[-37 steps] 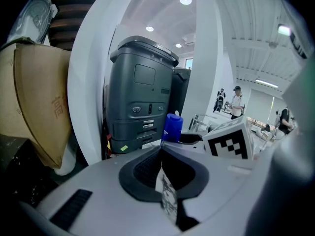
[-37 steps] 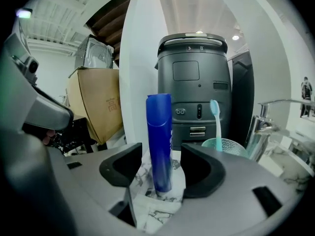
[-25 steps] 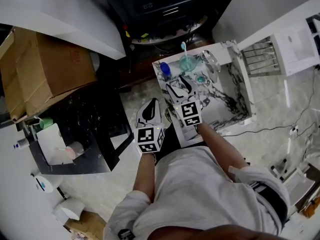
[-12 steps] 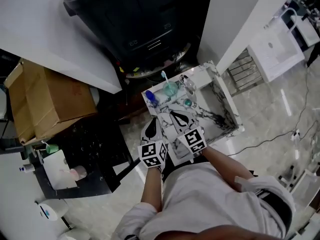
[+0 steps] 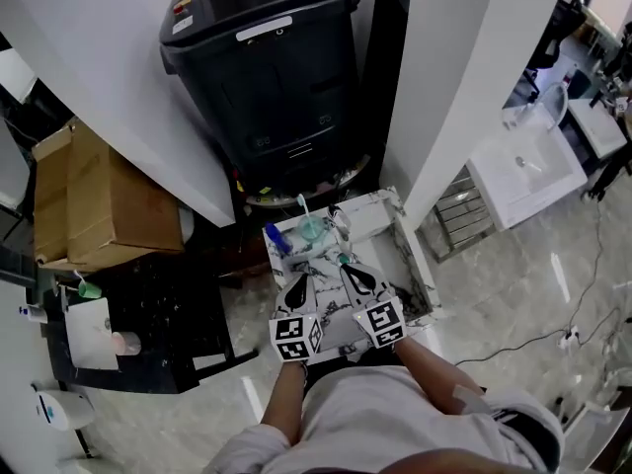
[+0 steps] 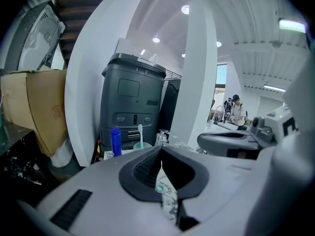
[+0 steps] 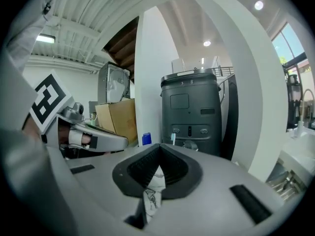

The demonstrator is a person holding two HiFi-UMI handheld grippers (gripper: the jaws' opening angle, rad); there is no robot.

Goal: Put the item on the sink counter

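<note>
Your left gripper (image 6: pixel 160 152) and right gripper (image 7: pixel 158 149): both jaws closed, empty. Beyond them on the counter (image 5: pixel 390 227): one blue bottle (image 6: pixel 115 141), one toothbrush (image 6: pixel 140 132).

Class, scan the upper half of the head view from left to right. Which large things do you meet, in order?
cardboard box → black bin → white pillar → white washbasin
</note>
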